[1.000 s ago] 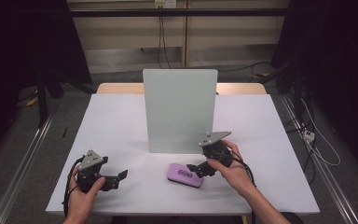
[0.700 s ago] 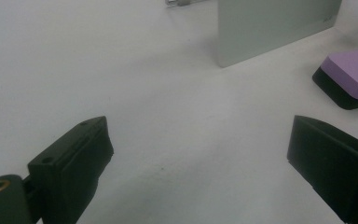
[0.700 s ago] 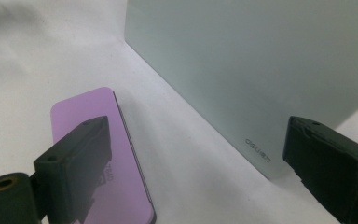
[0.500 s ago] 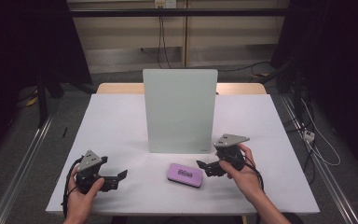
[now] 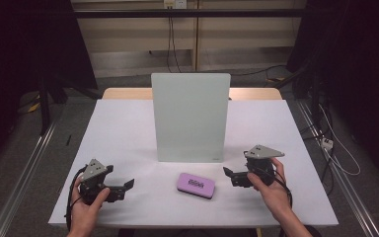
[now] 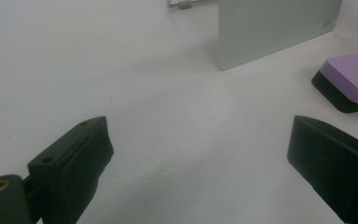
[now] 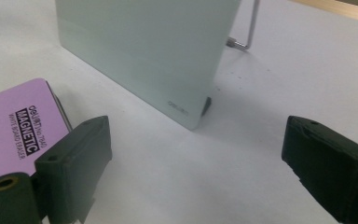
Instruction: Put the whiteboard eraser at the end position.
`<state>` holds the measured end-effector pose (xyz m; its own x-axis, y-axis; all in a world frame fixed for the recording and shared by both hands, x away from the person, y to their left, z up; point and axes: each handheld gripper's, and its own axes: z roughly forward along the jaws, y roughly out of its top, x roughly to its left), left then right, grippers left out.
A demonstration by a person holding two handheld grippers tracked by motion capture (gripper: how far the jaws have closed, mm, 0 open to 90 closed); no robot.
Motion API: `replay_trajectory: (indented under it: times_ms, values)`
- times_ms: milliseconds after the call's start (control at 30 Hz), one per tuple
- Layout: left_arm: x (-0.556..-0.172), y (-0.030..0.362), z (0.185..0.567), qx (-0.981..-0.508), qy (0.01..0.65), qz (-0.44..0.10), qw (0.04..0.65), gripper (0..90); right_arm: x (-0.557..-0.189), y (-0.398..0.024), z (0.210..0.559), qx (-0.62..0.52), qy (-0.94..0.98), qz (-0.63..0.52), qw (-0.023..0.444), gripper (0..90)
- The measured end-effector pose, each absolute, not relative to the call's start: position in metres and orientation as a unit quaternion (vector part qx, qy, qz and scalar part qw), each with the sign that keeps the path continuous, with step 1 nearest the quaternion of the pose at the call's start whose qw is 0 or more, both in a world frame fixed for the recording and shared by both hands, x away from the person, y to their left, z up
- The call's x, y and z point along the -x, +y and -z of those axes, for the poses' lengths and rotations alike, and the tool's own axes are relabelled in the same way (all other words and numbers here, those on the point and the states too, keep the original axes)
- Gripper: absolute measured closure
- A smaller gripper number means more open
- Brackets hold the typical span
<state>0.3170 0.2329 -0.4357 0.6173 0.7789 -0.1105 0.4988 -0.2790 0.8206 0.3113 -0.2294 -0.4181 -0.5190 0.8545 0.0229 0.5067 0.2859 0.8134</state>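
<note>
- Purple eraser (image 5: pixel 196 184) lying untouched at lower centre, before upright whiteboard (image 5: pixel 190 117).
- Left gripper (image 5: pixel 123 186), right gripper (image 5: pixel 228 175): jaws apart, empty.
- Grasping and wiping apparently left.

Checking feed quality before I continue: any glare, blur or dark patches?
High view: table evenly lit, surroundings dark. Left gripper view: eraser soft, cut by the edge. Right gripper view: eraser print sharp; whiteboard shows no glare.
</note>
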Motion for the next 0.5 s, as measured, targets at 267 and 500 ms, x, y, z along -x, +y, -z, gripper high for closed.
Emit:
replay_trajectory:
  times_ms: [267,500]
  values:
    - [-0.318,0.231,0.435,-0.783,0.406,-0.159,0.444,6.1,-0.303,-0.242,0.422,-0.458,0.755,-0.402,0.242,8.3]
    - [-0.317,0.231,0.435,-0.781,0.406,-0.160,0.446,6.1,-0.297,-0.260,0.428,-0.484,0.737,-0.405,0.241,8.8]
